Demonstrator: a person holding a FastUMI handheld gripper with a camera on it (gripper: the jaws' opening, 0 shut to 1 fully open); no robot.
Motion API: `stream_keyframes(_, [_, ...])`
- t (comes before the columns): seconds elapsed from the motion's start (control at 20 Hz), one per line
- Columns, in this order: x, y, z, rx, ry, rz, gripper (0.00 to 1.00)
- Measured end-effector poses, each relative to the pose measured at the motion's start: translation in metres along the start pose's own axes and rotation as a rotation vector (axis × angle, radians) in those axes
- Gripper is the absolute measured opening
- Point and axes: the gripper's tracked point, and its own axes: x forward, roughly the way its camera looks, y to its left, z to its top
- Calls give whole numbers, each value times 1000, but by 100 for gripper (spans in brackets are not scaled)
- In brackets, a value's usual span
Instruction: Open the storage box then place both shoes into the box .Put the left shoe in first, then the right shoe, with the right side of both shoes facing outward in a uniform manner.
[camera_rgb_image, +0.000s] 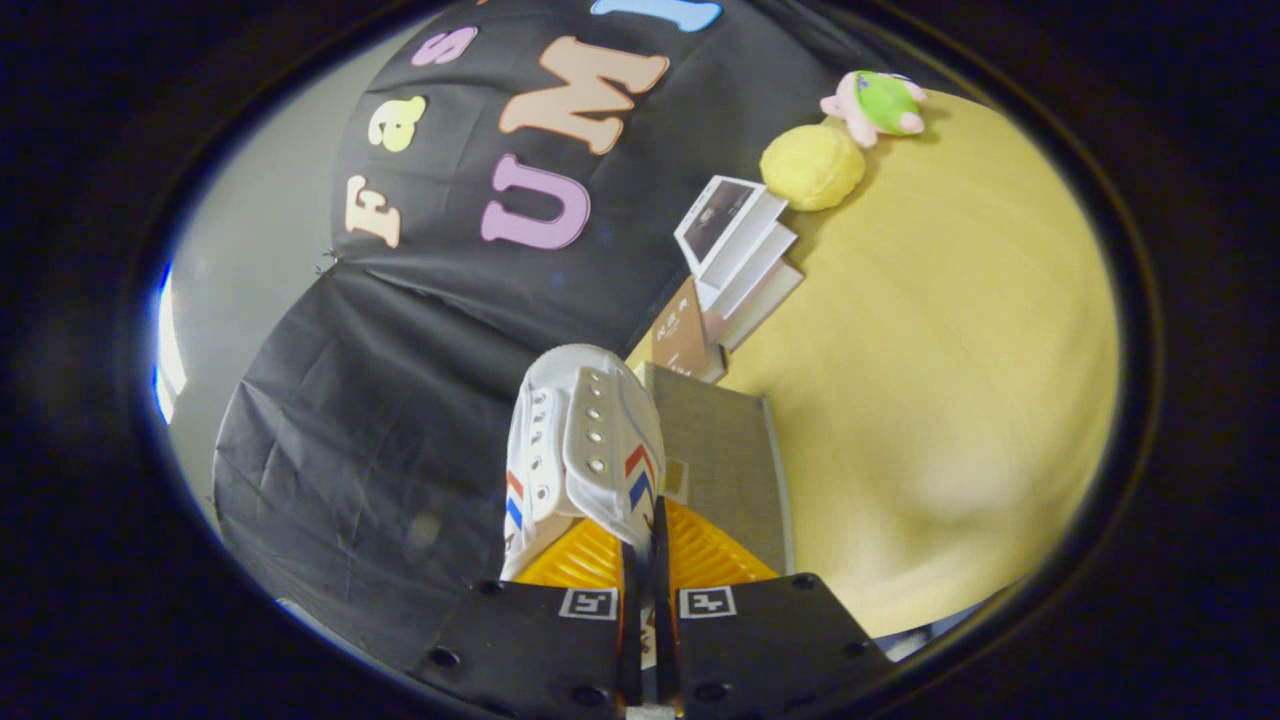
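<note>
Yellow table (950, 400) beyond, the gripper (645, 560) pinches a white shoe (585, 450) by its edge, lifted beside the grey storage box (725, 470); so thin a hold could let it twist or drop.

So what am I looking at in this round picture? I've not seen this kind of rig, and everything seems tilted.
There is no robot arm here. A person carries a hand-held gripper with two fingers, and the camera rides on it, looking forward along those fingers, the black blocks at the bottom. The lens bends the scene. The fingers are closed on a white shoe, pinching its edge and holding it up. Just behind the shoe is a grey storage box on a yellow table. Farther off on the table lie some books, a yellow ball and a pink and green plush toy. The black cloth is the booth's wall.
</note>
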Motion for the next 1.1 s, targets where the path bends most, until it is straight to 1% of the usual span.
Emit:
stream_keyframes(0.25, [39, 41, -35, -75, 65, 0, 8])
stream_keyframes(0.4, [65, 43, -49, -133, 82, -58, 8])
stream_keyframes(0.55, [79, 29, -49, -204, 49, -142, 9])
stream_keyframes(0.7, [84, 21, -45, -251, 8, -193, 8])
stream_keyframes(0.85, [86, 16, -42, -283, -10, -222, 8])
stream_keyframes(0.95, [87, 16, -41, -275, -12, -225, 8])
stream_keyframes(1.1, [91, 12, -31, -273, -51, -243, 9])
